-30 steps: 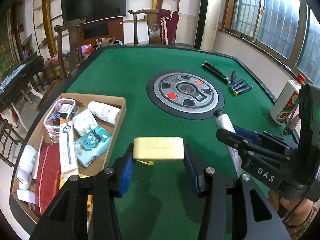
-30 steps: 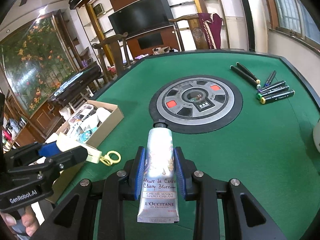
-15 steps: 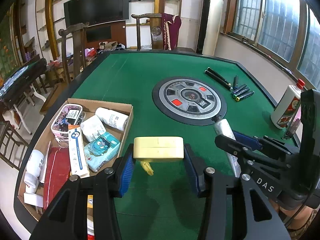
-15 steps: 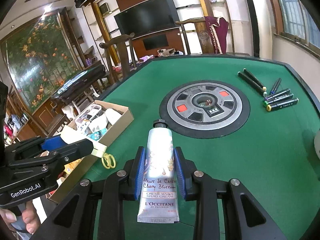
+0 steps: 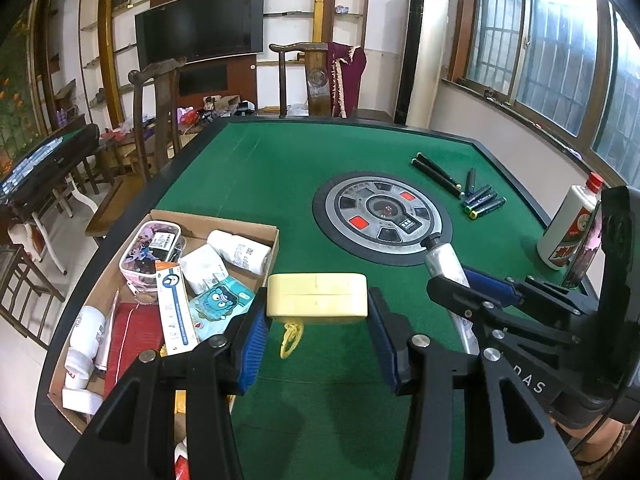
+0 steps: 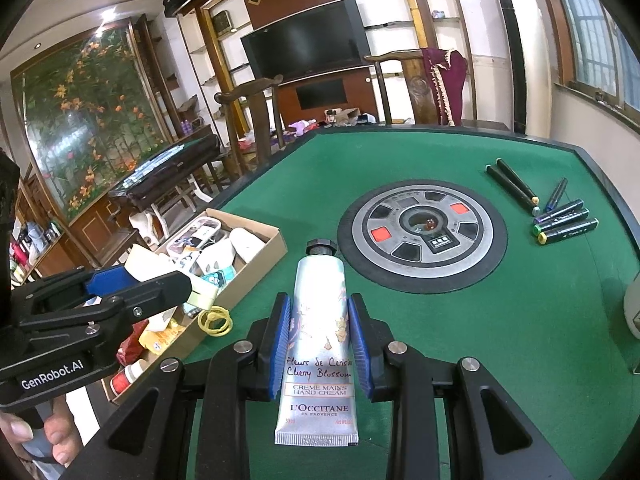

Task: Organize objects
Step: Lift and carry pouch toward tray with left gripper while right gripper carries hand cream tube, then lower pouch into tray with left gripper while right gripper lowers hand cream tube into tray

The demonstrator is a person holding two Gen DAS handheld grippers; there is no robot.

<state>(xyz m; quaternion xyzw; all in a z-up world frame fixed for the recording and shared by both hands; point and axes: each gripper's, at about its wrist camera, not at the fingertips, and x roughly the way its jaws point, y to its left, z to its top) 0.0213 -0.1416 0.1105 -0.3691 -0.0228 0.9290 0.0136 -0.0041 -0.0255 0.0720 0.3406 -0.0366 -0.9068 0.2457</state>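
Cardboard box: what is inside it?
The box holds a white bottle, a blue cartoon pack, a clear pouch and a red item. Its near end is hidden by the gripper.

Two grippers [image 5: 316, 332] [image 6: 320, 344] are in view, each holding one item: one yellow case [image 5: 317, 294] and one hand cream tube [image 6: 320, 344]. One cardboard box [image 5: 248, 225] sits on the table, with six markers [image 6: 560, 216], one white bottle [image 5: 570, 228] and two wooden chairs [image 5: 160, 120].

Home games room: green-felt mahjong table [image 5: 280, 168], wall television [image 5: 200, 24], carved wooden chairs [image 5: 316, 76], barred windows [image 5: 540, 40].
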